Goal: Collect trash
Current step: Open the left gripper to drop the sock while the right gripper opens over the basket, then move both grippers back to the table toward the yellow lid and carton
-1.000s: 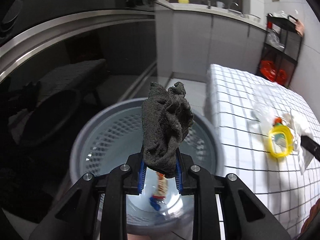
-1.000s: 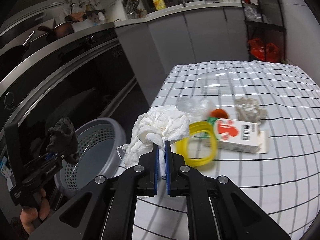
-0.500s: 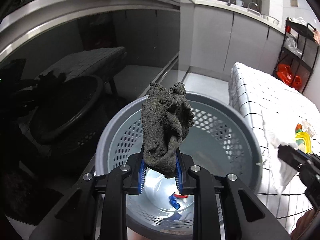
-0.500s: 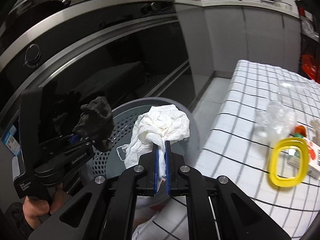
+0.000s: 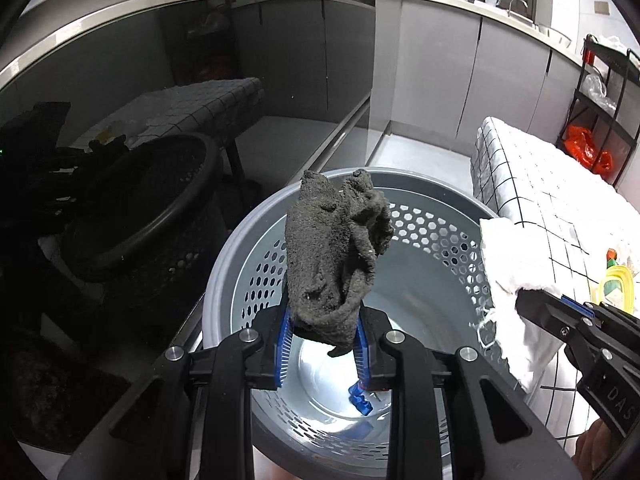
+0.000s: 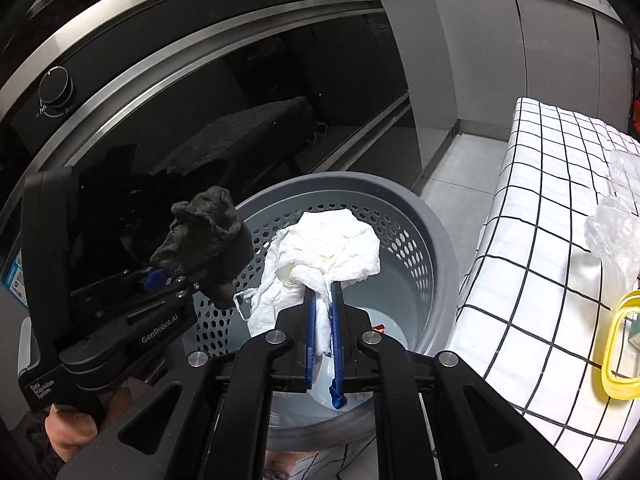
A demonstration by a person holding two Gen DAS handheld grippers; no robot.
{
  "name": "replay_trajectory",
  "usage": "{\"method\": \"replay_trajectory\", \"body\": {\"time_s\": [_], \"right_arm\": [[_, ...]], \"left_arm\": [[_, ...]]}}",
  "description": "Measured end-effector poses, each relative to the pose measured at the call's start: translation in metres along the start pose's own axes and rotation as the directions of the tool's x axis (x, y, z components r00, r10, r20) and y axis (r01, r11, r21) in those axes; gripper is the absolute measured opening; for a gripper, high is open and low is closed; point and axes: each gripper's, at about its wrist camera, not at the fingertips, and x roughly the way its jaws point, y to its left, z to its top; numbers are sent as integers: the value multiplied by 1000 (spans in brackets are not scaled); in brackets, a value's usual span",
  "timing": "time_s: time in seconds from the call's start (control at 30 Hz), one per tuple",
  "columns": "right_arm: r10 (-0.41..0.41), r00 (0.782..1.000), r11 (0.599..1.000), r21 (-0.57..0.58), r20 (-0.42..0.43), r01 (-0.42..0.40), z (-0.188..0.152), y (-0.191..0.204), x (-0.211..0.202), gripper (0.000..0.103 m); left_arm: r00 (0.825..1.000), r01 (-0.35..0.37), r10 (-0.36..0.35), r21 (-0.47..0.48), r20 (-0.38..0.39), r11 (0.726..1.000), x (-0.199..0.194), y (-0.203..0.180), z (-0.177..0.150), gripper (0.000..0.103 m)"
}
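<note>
My left gripper point(image 5: 322, 320) holds a crumpled dark grey cloth point(image 5: 336, 256) upright over the grey perforated basket point(image 5: 224, 280). Its jaws are opening, with the cloth's lower end still between the blue pads. My right gripper point(image 6: 323, 300) pinches a crumpled white tissue point(image 6: 332, 248) over the same basket point(image 6: 440, 248); its jaws are opening too, with the tissue's stem between the pads. In the right wrist view the left gripper point(image 6: 160, 276) and dark cloth point(image 6: 204, 236) hang at the basket's left rim. The white tissue point(image 5: 504, 256) shows at the right of the left wrist view.
Small blue scraps point(image 5: 360, 400) lie on the basket's floor. A table with a white checked cloth point(image 6: 540, 240) stands to the right, bearing a yellow ring point(image 6: 620, 352) and clear plastic wrap point(image 6: 612, 232). A dark glass oven front point(image 6: 160, 120) rises behind the basket. A hand point(image 6: 68, 436) grips the left tool.
Both grippers swung left from the table until they hang over the basket. The right one carried the tissue clear of the table's edge. The pads of both now stand slightly wider apart.
</note>
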Motion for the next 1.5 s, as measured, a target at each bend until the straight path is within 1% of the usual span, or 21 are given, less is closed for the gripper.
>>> {"method": "replay_trajectory", "body": {"time_s": [0.03, 0.1, 0.13, 0.17, 0.2, 0.23, 0.3, 0.7, 0.97, 1.07, 1.13, 1.2, 1.3, 1.5], "right_arm": [[1, 1000, 1000, 3, 6, -1, -1, 2, 0, 9], [10, 1000, 1000, 11, 14, -10, -2, 1, -3, 11], [14, 1000, 1000, 13, 18, -14, -2, 0, -6, 16], [12, 1000, 1000, 12, 23, -12, -2, -1, -7, 26], [9, 1000, 1000, 11, 30, -9, -2, -1, -9, 36], [7, 999, 1000, 10, 37, -7, -2, -1, -10, 39], [1, 999, 1000, 6, 49, -2, -2, -1, -12, 39], [-1, 998, 1000, 11, 57, 1, -3, -4, -15, 39], [-17, 998, 1000, 27, 62, 16, -8, -10, -21, 40], [-26, 998, 999, 38, 64, 24, -14, -14, -27, 41], [-42, 997, 999, 37, 71, 39, -17, -17, -33, 42], [-60, 995, 998, 35, 84, 58, -20, -20, -40, 45], [-86, 991, 996, 40, 106, 82, -23, -28, -53, 46], [-154, 976, 986, 87, 156, 142, -31, -54, -89, 47]], "left_arm": [[1000, 4, -4, -2, 3, 1000, -1, 0, 0, 28], [1000, 3, -3, -1, 12, 1000, -3, 0, -1, 33], [1000, 2, -2, -1, 15, 1000, -4, -1, -1, 39], [1000, 0, 0, -1, 18, 1000, -4, -1, -1, 46], [1000, -2, 3, -1, 25, 1000, -5, -1, -1, 50], [1000, -3, 3, -3, 31, 1000, -7, -1, -1, 52], [999, -4, 5, -5, 37, 1000, -8, -1, -1, 57], [999, -12, 12, 2, 40, 1000, -8, -5, 0, 58], [999, 1, -1, -6, 50, 1000, -11, -5, 0, 68], [999, 10, -9, -1, 51, 1000, -12, -9, 0, 68], [999, 16, -16, 4, 51, 1000, -12, -13, 0, 69], [998, 26, -26, 9, 52, 1000, -12, -17, -1, 70], [997, 42, -43, 22, 59, 999, -15, -28, -1, 72], [994, 80, -83, 53, 64, 995, -18, -56, -3, 75]]}}
